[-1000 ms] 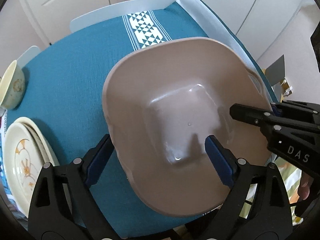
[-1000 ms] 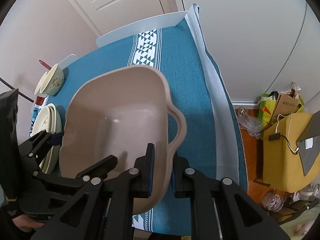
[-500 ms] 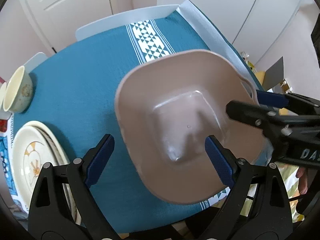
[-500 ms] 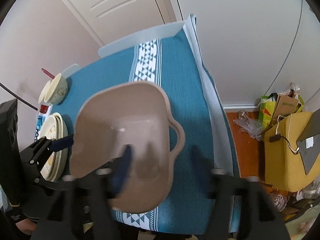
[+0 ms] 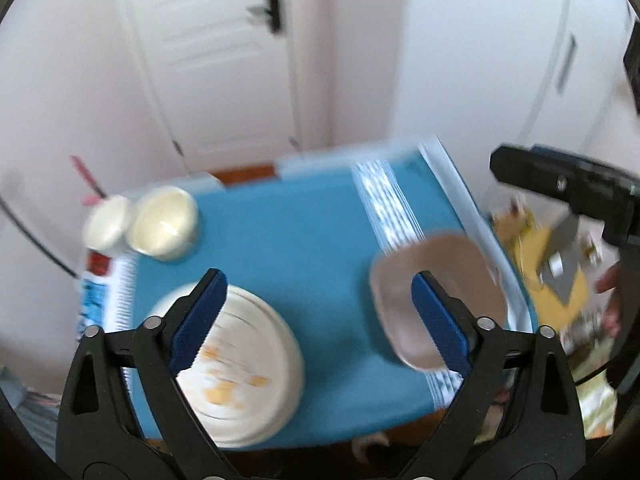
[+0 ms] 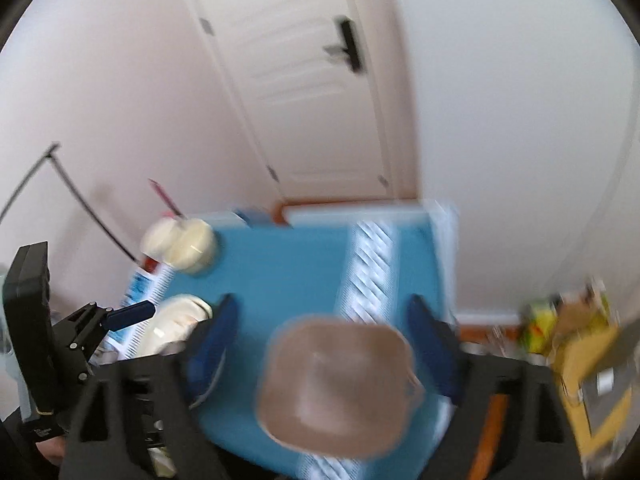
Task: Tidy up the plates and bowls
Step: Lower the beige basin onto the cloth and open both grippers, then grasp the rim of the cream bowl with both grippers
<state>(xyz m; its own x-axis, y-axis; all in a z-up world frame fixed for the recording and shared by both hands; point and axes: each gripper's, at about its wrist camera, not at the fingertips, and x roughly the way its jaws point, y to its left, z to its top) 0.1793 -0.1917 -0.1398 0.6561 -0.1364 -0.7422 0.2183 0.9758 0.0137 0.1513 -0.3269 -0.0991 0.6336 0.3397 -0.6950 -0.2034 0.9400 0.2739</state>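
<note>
A large beige square bowl [image 5: 440,292] rests on the blue tablecloth [image 5: 288,248] near the table's right edge; it also shows in the right wrist view [image 6: 336,384]. A stack of cream plates [image 5: 240,364] lies at the front left. Two cream bowls [image 5: 164,222] stand at the back left. My left gripper [image 5: 316,312] is open and empty, high above the table between the plates and the beige bowl. My right gripper [image 6: 328,344] is open and empty, above the beige bowl. Both views are blurred.
A white door [image 5: 224,60] and walls stand behind the table. A printed box or packet [image 5: 100,280] lies along the table's left edge. Yellow bags and clutter [image 6: 580,344] sit on the floor to the right.
My right gripper let go of the beige bowl's rim and opened. Both grippers pulled back and up, away from the table. The bowl now rests on the cloth.
</note>
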